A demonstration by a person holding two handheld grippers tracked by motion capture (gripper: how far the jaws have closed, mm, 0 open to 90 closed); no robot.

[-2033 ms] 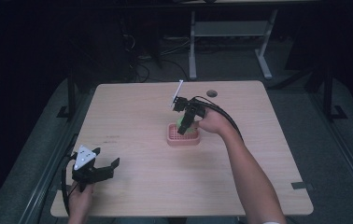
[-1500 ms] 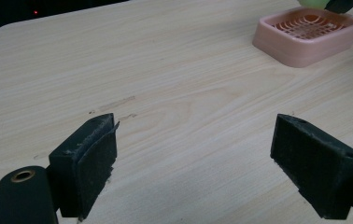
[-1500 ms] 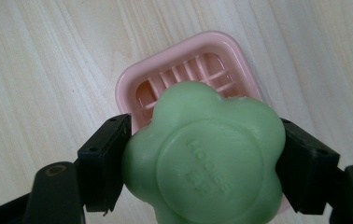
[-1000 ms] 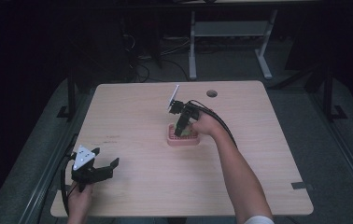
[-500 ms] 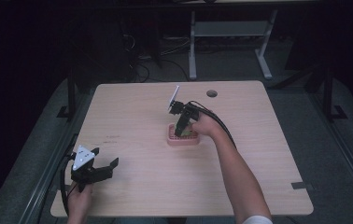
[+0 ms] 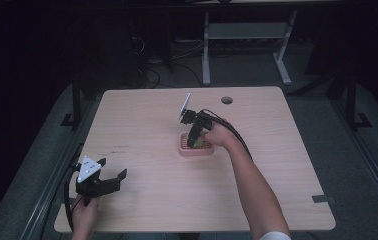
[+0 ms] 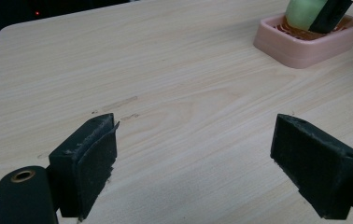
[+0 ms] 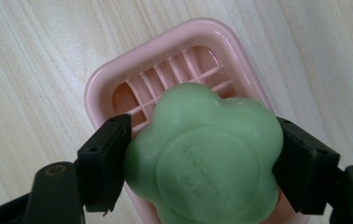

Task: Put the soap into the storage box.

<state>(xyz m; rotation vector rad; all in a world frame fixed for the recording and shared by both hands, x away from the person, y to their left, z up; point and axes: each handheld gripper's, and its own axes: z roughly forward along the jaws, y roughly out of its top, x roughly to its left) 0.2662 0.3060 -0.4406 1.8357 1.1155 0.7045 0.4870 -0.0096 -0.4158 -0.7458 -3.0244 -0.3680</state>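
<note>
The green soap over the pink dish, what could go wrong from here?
1. The right gripper holds the green soap only by its rounded lobes, so it might slip or twist out.
2. The soap hangs partly past the rim of the pink dish; released now, it could land askew.
3. Pushing down might shift the dish on the table.

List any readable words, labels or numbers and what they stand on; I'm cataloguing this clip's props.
Embossed lettering in a ring on the green flower-shaped soap, held over the pink soap dish: too shallow and blurred to read surely.
Nothing readable shows on the dish, the wooden table or either tool.
</note>
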